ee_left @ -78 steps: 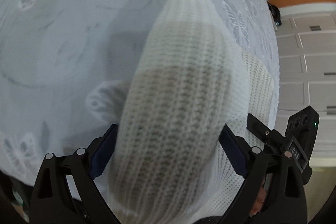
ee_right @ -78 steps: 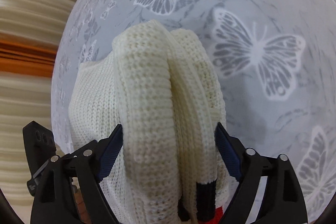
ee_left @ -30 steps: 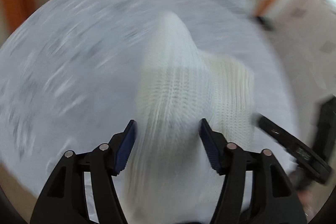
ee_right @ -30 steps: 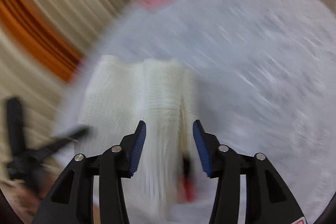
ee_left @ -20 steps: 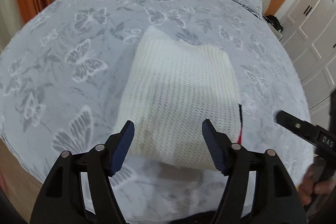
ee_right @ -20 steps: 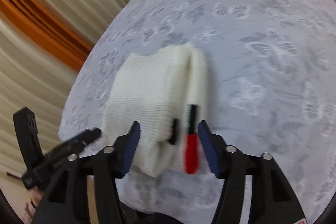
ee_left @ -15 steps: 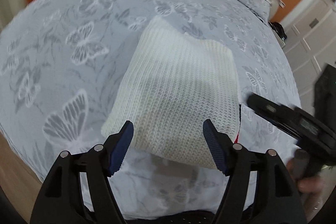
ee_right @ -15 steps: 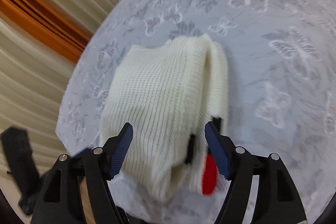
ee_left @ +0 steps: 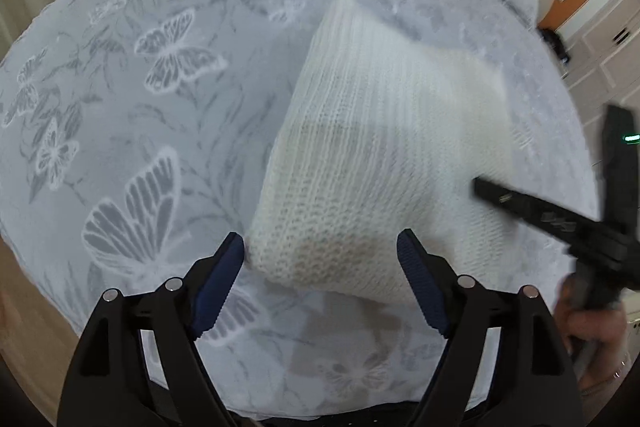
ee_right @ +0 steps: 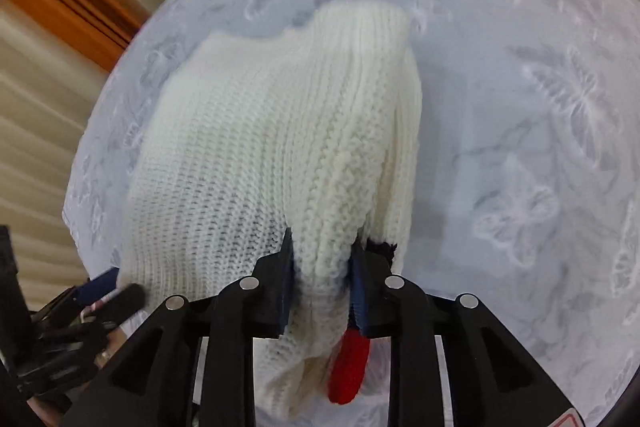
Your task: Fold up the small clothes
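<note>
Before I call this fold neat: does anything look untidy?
Yes. On the folded white sweater, a red tab and a dark bit poke out by the right gripper, whose closing jaws bunch that corner.

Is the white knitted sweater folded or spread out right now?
Folded: the white knitted sweater lies as a compact, layered bundle on the butterfly bedspread.

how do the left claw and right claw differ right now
The left claw stands wide with its jaws opening, and the white knit sweater lies just ahead of it, ungripped. The right claw is narrow, its jaws closing on a bunched fold of that sweater near the red trim. Both point down at the butterfly bedspread.
</note>
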